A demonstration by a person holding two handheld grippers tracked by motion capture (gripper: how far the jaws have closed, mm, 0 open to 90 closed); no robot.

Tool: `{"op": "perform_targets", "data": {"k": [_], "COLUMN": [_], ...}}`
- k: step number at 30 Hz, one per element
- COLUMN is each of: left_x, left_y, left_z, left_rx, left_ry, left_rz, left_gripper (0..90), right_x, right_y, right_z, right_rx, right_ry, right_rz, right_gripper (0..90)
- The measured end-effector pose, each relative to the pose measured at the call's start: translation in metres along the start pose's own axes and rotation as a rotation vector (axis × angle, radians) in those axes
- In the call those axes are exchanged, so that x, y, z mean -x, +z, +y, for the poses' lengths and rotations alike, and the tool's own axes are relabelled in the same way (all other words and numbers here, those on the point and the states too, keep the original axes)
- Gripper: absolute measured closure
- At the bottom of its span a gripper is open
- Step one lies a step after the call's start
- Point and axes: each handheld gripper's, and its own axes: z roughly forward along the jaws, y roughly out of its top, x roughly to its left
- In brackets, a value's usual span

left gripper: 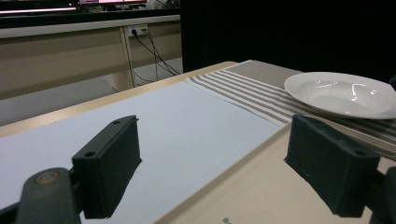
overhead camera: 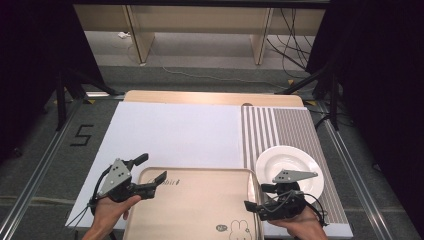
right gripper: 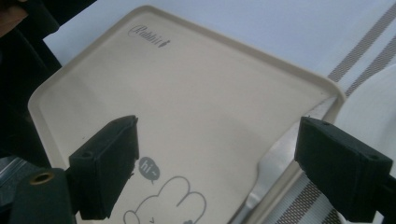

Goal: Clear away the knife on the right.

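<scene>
While both grippers sit at the near edge of the table, a beige tray [overhead camera: 200, 205] lies between them, flat on a white sheet [overhead camera: 170, 132] that covers the left part of the tabletop. The left gripper [overhead camera: 150, 174] hovers over the tray's far left corner with its jaws spread wide; in the left gripper view one jaw stands over the white sheet and the other over the tray's surface, with nothing between them. The right gripper [overhead camera: 255, 197] is at the tray's right rim, its jaws also wide apart and empty; in the right gripper view the rim passes between them without touching either pad. The tray [right gripper: 196, 93] bears the word "Rabbit" near its far edge and a rabbit drawing with a small "hi" bubble near the person's side. A white plate [overhead camera: 287, 165] rests on a striped cloth [overhead camera: 280, 125] just right of the tray, close behind the right gripper.
</scene>
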Motion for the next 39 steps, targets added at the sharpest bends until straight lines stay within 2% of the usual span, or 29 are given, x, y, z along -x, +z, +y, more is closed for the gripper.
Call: {"op": "perform_targets", "data": {"k": [2,12,15,21,24,26,31,32,35,39], "left_x": [0.000,0.000,0.000,0.000,0.000,0.001,0.000,0.000,0.000,-0.001], "left_y": [0.000,0.000,0.000,0.002,0.002,0.002,0.002,0.002,0.002,0.002], "left_z": [0.000,0.000,0.000,0.000,0.001,0.000,0.000,0.000,0.000,0.000], "left_rx": [0.000,0.005,0.005,0.012,0.000,-0.003,-0.001,-0.002,-0.001,0.000], "left_ry": [-0.002,-0.006,-0.006,-0.012,-0.007,-0.010,-0.015,-0.014,-0.018,-0.020], "left_rz": [0.000,-0.004,-0.004,-0.009,-0.005,-0.007,-0.005,-0.004,-0.006,-0.001], "left_gripper": [16.8,16.7,16.7,16.7,16.6,16.6,16.6,16.6,16.5,16.5], "right_x": [0.003,0.012,0.014,0.019,0.022,0.025,0.031,0.032,0.034,0.037], "right_y": [-0.003,-0.016,-0.019,-0.026,-0.029,-0.031,-0.037,-0.039,-0.042,-0.046], "right_z": [-0.001,-0.005,-0.007,-0.010,-0.013,-0.014,-0.019,-0.019,-0.022,-0.026], "right_rx": [0.011,0.036,0.052,0.034,0.062,0.059,0.083,0.080,0.084,0.084], "right_ry": [0.010,0.030,0.042,0.047,0.053,0.050,0.071,0.086,0.080,0.098], "right_rz": [-0.027,-0.081,-0.082,-0.099,-0.096,-0.109,-0.131,-0.120,-0.142,-0.150], "right_gripper": [14.7,14.7,14.7,14.7,14.7,14.7,14.8,14.7,14.7,14.7]}}
